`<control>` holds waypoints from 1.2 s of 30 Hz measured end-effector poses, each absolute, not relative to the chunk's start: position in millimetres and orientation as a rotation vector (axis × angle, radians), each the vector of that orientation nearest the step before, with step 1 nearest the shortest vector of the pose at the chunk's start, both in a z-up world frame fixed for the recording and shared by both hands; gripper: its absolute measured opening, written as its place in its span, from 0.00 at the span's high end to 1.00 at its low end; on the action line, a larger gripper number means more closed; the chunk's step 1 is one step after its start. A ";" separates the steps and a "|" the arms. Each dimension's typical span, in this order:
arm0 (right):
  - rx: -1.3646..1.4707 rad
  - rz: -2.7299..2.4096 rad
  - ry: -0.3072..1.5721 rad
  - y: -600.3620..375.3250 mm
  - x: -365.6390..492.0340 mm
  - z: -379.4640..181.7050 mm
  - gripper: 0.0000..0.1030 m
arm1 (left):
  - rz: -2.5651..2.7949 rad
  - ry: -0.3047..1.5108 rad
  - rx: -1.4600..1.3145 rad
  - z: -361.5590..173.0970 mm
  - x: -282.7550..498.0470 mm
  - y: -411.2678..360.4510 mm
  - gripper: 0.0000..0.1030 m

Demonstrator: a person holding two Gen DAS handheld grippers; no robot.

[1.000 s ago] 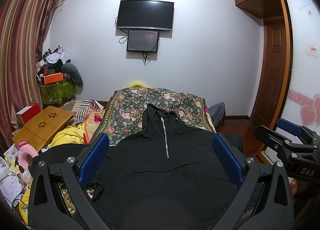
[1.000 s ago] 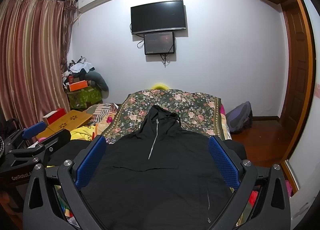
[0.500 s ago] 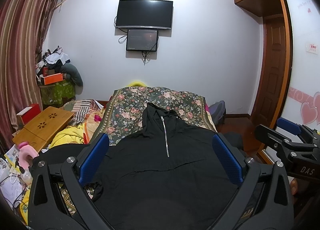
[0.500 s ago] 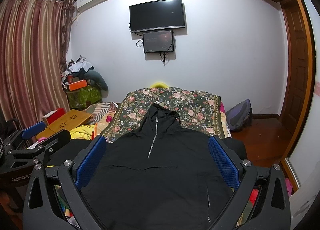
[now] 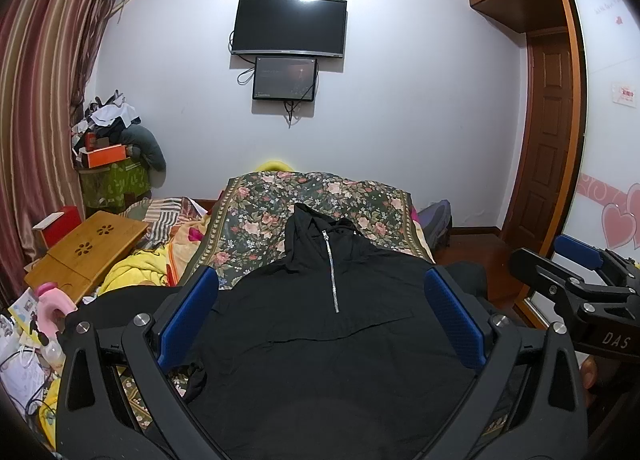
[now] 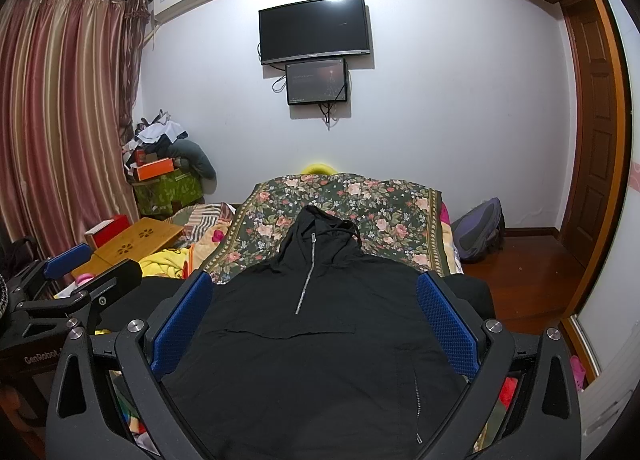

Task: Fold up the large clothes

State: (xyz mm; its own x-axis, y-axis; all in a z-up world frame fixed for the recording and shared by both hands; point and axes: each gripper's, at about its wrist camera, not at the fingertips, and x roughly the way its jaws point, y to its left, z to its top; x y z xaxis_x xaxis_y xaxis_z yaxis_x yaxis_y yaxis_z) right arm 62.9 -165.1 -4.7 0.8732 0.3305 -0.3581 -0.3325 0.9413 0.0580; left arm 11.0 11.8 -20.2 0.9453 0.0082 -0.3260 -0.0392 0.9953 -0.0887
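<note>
A large black hooded jacket with a silver half zip lies flat and face up on the floral bedspread, hood pointing to the far wall. My left gripper hovers above its lower body, wide open and holding nothing. In the right wrist view the same jacket fills the space between the blue pads of my right gripper, which is also open and not touching the cloth. The right gripper shows at the right edge of the left wrist view, the left gripper at the left edge of the right wrist view.
A wooden lap table, striped and yellow bedding and a pink toy crowd the bed's left side. Curtains and a heap of boxes fill the left corner. A backpack sits on the wooden floor at right, near a door. A television hangs on the far wall.
Both views have shifted very slightly; the jacket and both open grippers stay as they were.
</note>
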 end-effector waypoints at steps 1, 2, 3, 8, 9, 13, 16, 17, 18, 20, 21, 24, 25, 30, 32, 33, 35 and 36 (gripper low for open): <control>-0.006 0.346 0.374 -165.2 63.2 -5.5 0.02 | 0.024 0.331 -0.094 -20.1 11.6 10.6 0.00; -0.006 0.346 0.375 -165.3 63.3 -6.0 0.02 | 0.025 0.332 -0.094 -20.4 11.4 11.4 0.00; -0.007 0.346 0.377 -165.1 63.8 -6.8 0.02 | 0.026 0.333 -0.093 -20.8 11.3 12.3 0.00; -0.016 0.341 0.387 -162.7 68.3 -8.8 0.02 | 0.031 0.343 -0.107 -23.1 16.7 20.6 0.00; -0.018 0.340 0.391 -162.2 69.8 -9.4 0.02 | 0.037 0.346 -0.114 -23.6 20.2 24.0 0.00; -0.026 0.338 0.410 -158.4 77.2 -11.5 0.02 | 0.070 0.356 -0.134 -26.3 29.0 40.6 0.00; -0.037 0.337 0.426 -156.3 82.4 -15.5 0.02 | 0.136 0.357 -0.157 -29.8 36.5 63.2 0.00; -0.042 0.336 0.431 -155.4 84.4 -16.7 0.02 | 0.160 0.361 -0.166 -31.7 39.1 72.6 0.00; -0.047 0.334 0.435 -154.2 87.1 -18.2 0.02 | 0.176 0.365 -0.171 -32.8 41.2 77.9 0.00; -0.054 0.331 0.447 -152.6 92.2 -21.8 0.02 | 0.234 0.382 -0.190 -38.8 47.3 99.5 0.00; -0.056 0.330 0.453 -151.8 95.6 -23.5 0.02 | 0.261 0.394 -0.200 -42.3 50.2 111.0 0.00; -0.063 0.323 0.473 -149.9 107.4 -29.0 0.02 | 0.332 0.427 -0.232 -54.5 58.4 145.3 0.00; -0.066 0.318 0.481 -148.8 111.9 -31.1 0.02 | 0.358 0.437 -0.243 -59.0 60.4 154.5 0.00; -0.078 0.298 0.523 -144.3 136.0 -41.1 0.02 | 0.516 0.497 -0.321 -91.4 68.0 216.3 0.00; -0.085 0.286 0.538 -141.8 144.1 -45.3 0.02 | 0.553 0.549 -0.370 -110.6 70.6 246.1 0.00; -0.090 0.279 0.545 -140.6 148.7 -47.8 0.02 | 0.572 0.577 -0.396 -121.9 72.6 259.7 0.00; -0.105 0.261 0.564 -137.8 156.5 -52.6 0.02 | 0.602 0.630 -0.428 -140.3 74.6 277.0 0.00; -0.113 0.253 0.574 -136.5 160.1 -55.8 0.02 | 0.614 0.663 -0.444 -151.3 76.3 285.7 0.00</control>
State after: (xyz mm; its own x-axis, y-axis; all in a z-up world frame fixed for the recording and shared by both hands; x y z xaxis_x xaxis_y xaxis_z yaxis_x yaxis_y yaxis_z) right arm 160.1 -136.5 -55.8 0.8102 0.2046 -0.5493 -0.2671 0.9630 -0.0353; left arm 76.3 285.7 -151.3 0.6253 0.3804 -0.6814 -0.6504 0.7366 -0.1856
